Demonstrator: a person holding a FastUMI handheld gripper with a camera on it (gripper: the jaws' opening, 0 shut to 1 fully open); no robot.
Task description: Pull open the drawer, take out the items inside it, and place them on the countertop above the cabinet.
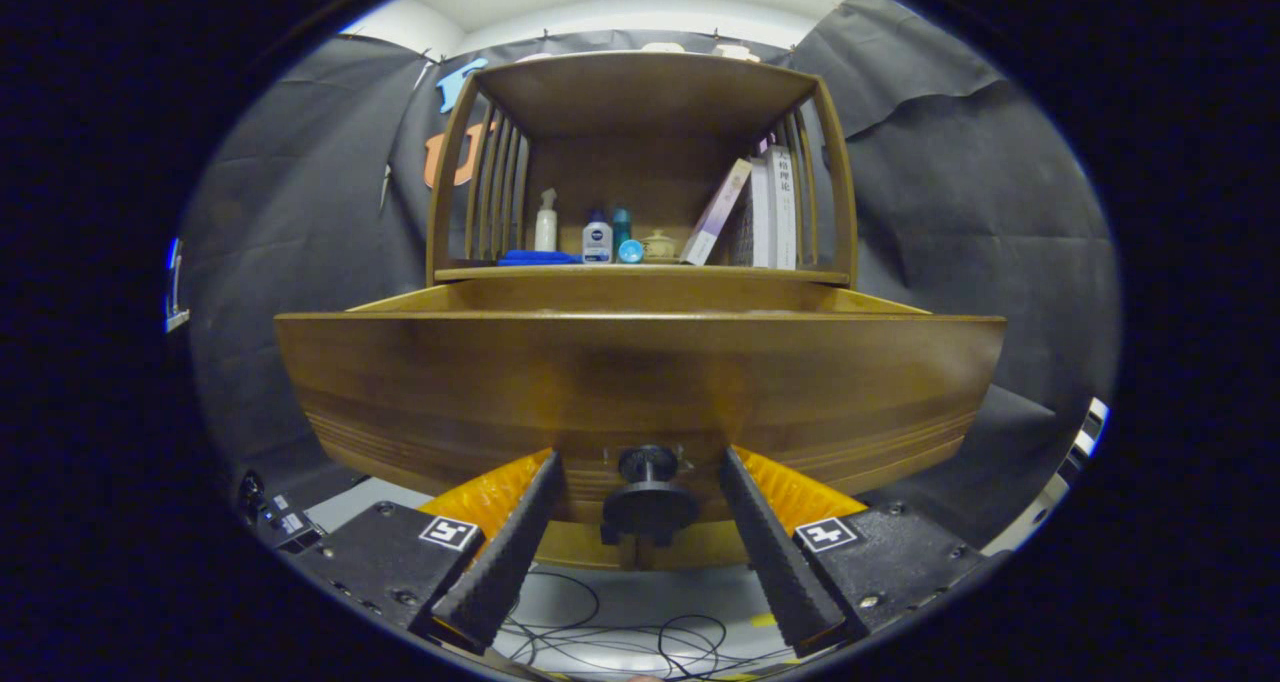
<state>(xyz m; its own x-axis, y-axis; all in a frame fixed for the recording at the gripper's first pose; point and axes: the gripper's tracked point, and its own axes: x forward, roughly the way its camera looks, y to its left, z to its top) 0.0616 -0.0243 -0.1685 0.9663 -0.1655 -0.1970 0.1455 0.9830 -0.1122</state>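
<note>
Though drawer [640, 392] stands pulled out, contents hidden behind front; gripper [640, 482] fingers apart, flanking knob [648, 502].

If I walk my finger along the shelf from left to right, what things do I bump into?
Blue cloth → white spray bottle → white bottle with blue cap → small lidded pot → leaning book → upright books.

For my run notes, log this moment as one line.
drawer: pulled open | tool: open, fingers either side of knob, not pressing | contents: hidden
</note>
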